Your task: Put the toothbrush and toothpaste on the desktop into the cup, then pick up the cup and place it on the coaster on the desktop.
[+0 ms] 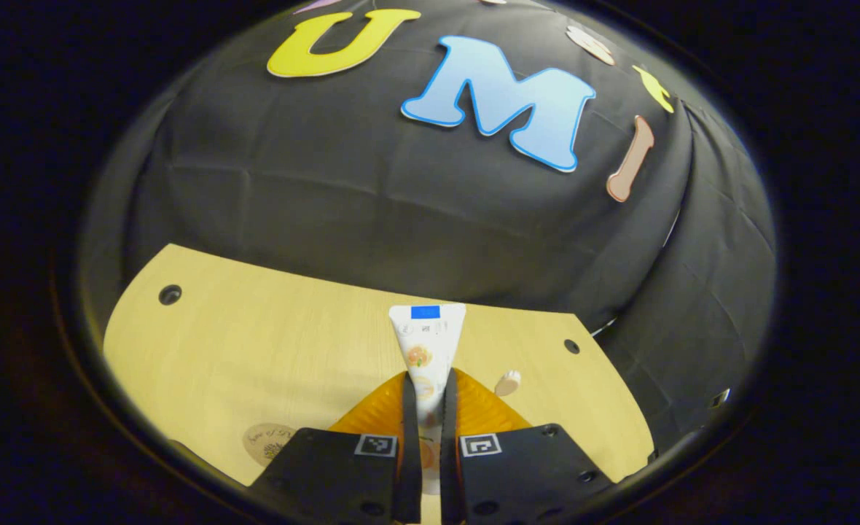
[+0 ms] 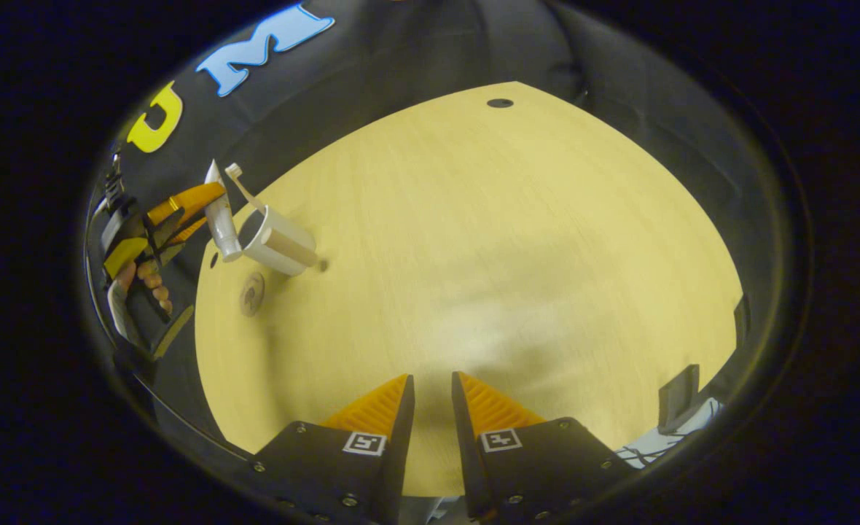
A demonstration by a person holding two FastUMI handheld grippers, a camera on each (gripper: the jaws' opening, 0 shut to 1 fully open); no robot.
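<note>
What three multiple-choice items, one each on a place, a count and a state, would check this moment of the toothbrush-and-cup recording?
1. Where is the toothpaste tube?
A. Flat on the table
B. Between the left gripper's fingers
C. On the coaster

2. How many things stand in the cup in the right gripper view?
A. None
B. One
C. Three

3. How does the right gripper stand?
A. Open, holding nothing
B. Shut on the cup
C. Shut on the toothbrush

Answers:
1 B: in the left gripper view both fingers press on the tube, which is raised above the table.
2 B: the toothbrush alone sticks out of the cup; the tube is beside its rim, in the left gripper.
3 A: there is a gap between its fingers, over bare table.
</note>
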